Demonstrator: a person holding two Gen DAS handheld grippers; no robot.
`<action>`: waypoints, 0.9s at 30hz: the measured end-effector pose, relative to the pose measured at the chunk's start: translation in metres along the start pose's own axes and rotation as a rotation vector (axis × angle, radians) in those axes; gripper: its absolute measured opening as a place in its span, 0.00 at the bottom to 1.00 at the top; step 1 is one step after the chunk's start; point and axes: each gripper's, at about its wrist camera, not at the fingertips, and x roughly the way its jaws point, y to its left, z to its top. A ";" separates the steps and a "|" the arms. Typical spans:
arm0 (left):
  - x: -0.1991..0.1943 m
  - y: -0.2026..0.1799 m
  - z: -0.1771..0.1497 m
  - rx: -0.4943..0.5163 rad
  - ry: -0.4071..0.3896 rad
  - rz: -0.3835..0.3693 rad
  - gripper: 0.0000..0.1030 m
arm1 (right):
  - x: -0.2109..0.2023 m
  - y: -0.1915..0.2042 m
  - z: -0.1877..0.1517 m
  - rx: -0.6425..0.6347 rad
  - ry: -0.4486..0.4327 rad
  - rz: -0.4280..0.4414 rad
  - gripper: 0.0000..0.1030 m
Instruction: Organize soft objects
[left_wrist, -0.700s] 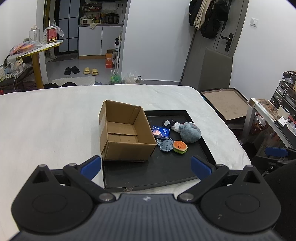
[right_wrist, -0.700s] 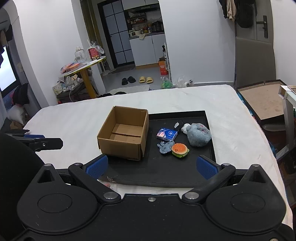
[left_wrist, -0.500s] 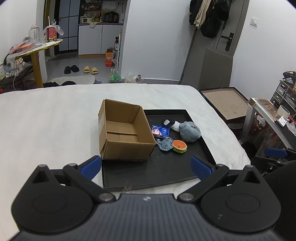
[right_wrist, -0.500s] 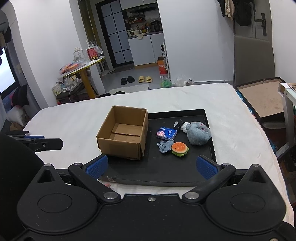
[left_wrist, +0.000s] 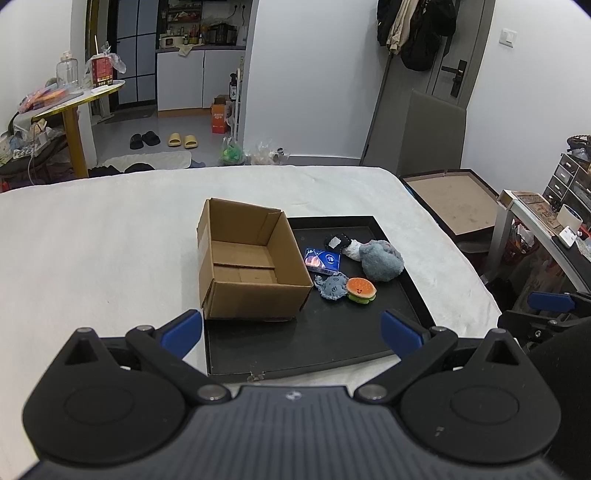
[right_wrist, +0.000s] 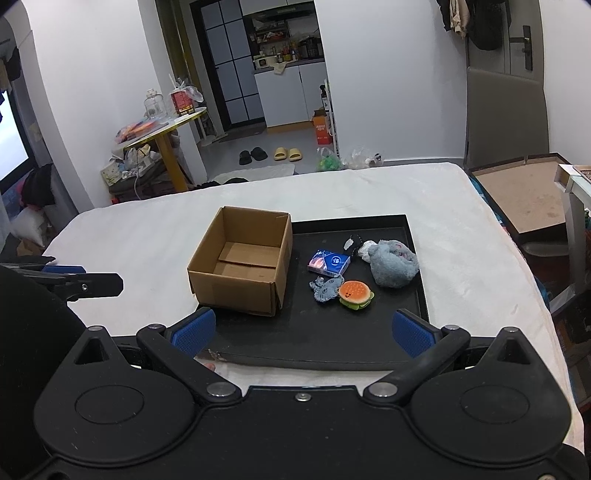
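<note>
An open, empty cardboard box (left_wrist: 251, 262) (right_wrist: 243, 266) stands on the left of a black tray (left_wrist: 332, 332) (right_wrist: 325, 332) on a white bed. Right of it on the tray lie a grey-blue plush (left_wrist: 380, 260) (right_wrist: 393, 264), a burger-shaped soft toy (left_wrist: 361, 290) (right_wrist: 355, 293), a small blue-grey plush (left_wrist: 332, 287) (right_wrist: 325, 289), a blue tissue pack (left_wrist: 322, 260) (right_wrist: 329, 262) and a small black-and-white item (left_wrist: 336, 242) (right_wrist: 352, 242). My left gripper (left_wrist: 291, 330) and right gripper (right_wrist: 301, 332) are both open and empty, held back near the tray's front edge.
The white bed (left_wrist: 92, 240) stretches left and behind the tray. A brown board in a frame (left_wrist: 454, 203) lies off the bed's right side, with a desk and drawers (left_wrist: 546, 218) beyond. A yellow table (right_wrist: 166, 129) stands at the far left.
Both grippers have drifted slightly; the box and tray sit a little higher in each view. Nothing has been taken hold of or moved.
</note>
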 end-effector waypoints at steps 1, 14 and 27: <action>0.000 0.000 0.000 -0.003 0.001 -0.001 0.99 | 0.000 0.000 0.000 0.001 0.002 0.001 1.00; 0.001 -0.002 0.002 0.001 0.004 0.003 0.99 | 0.000 0.002 -0.003 0.007 0.011 0.006 1.00; 0.001 0.000 0.001 -0.004 0.003 -0.003 0.99 | 0.000 0.002 -0.005 0.014 0.016 0.005 1.00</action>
